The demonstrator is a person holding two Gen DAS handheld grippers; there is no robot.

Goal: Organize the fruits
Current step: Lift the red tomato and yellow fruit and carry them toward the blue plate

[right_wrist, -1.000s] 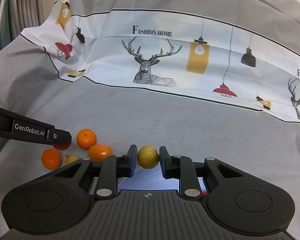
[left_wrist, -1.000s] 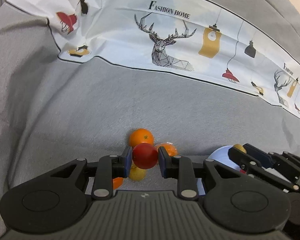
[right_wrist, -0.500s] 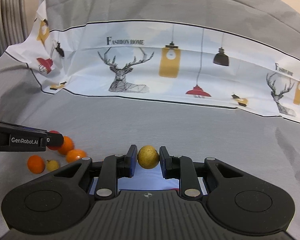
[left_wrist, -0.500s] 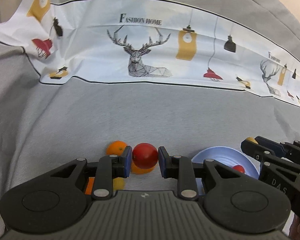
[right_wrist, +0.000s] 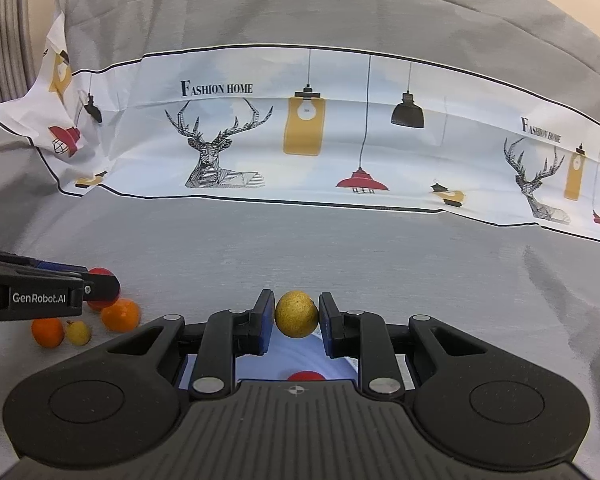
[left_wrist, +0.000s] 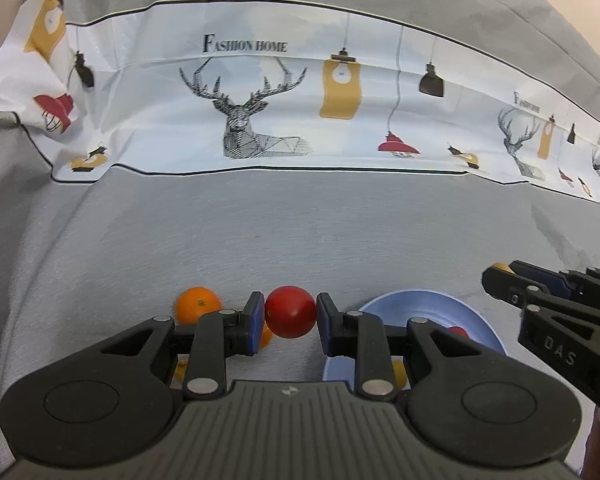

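Holding a red fruit (left_wrist: 290, 312) in left gripper (left_wrist: 290, 316) beside plate (left_wrist: 476, 320), a yellow fruit (right_wrist: 296, 313) in right gripper (right_wrist: 296, 316) above plate; may roll off the shallow rim if dropped high.

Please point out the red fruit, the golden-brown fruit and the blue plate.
red fruit (left_wrist: 290, 317), left wrist view, middle of its front face.
golden-brown fruit (right_wrist: 296, 314), right wrist view, middle of its front face.
blue plate (left_wrist: 414, 304), left wrist view, bare far inner surface.

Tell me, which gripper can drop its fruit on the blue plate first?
Probably right: the right gripper holds the yellow fruit directly over the blue plate. The left gripper, with the red fruit, sits beside it.
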